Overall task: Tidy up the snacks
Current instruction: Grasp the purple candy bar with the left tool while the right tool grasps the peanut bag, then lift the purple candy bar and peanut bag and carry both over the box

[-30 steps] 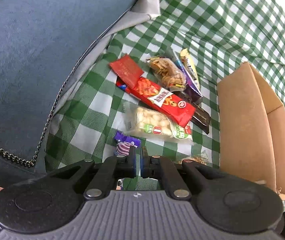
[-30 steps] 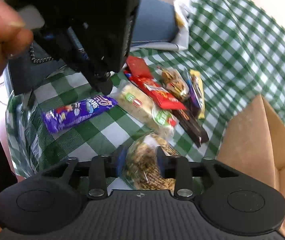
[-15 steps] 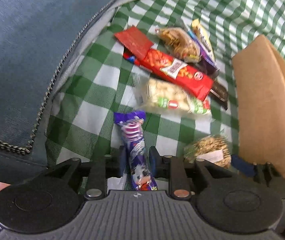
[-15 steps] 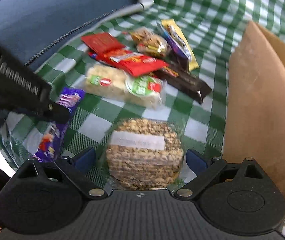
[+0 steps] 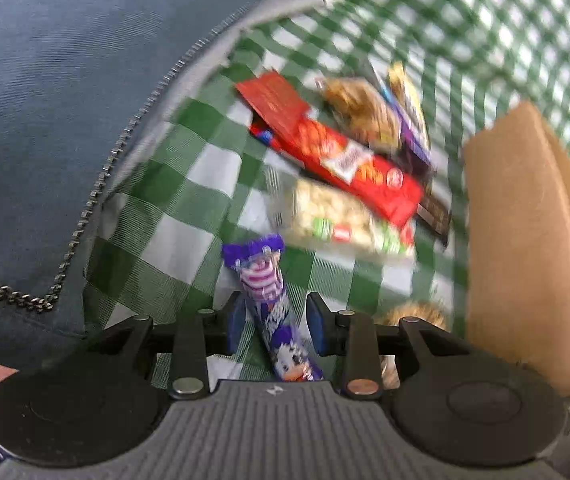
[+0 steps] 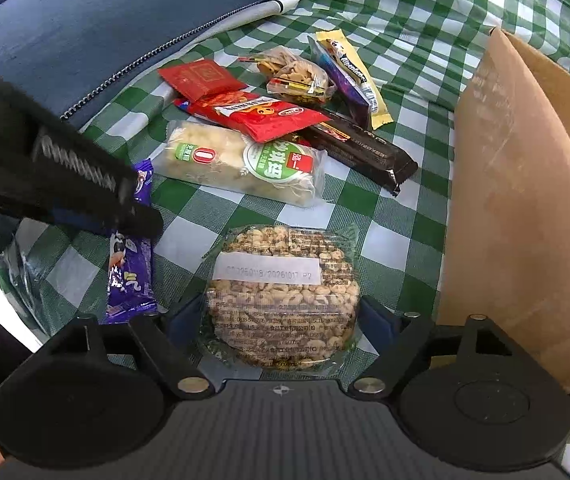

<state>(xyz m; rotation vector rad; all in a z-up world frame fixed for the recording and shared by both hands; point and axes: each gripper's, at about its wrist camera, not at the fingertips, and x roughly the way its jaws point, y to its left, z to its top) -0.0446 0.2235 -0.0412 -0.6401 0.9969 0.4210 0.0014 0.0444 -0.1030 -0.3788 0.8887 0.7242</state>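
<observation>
A purple snack bar (image 5: pixel 271 308) lies on the green checked cloth (image 5: pixel 189 200) between the fingers of my left gripper (image 5: pixel 277 326), which is open around it with gaps on both sides. The bar also shows in the right wrist view (image 6: pixel 131 276), under the left gripper's body (image 6: pixel 57 164). My right gripper (image 6: pixel 283 326) is open wide around a round nut cake pack (image 6: pixel 285 292). A pile of snacks lies beyond: a red pack (image 6: pixel 257 114), a white puffed snack pack (image 6: pixel 241 164) and a dark bar (image 6: pixel 365 148).
A brown cardboard box (image 6: pixel 517 184) stands open at the right, close to the nut cake pack. A dark blue bag with a zip (image 6: pixel 97 20) lies at the left and back. The cloth's edge drops off at the lower left (image 6: pixel 17 264).
My left gripper opened from shut and now sits around the purple bar. My right gripper opened wide around the nut cake pack and has stayed there.
</observation>
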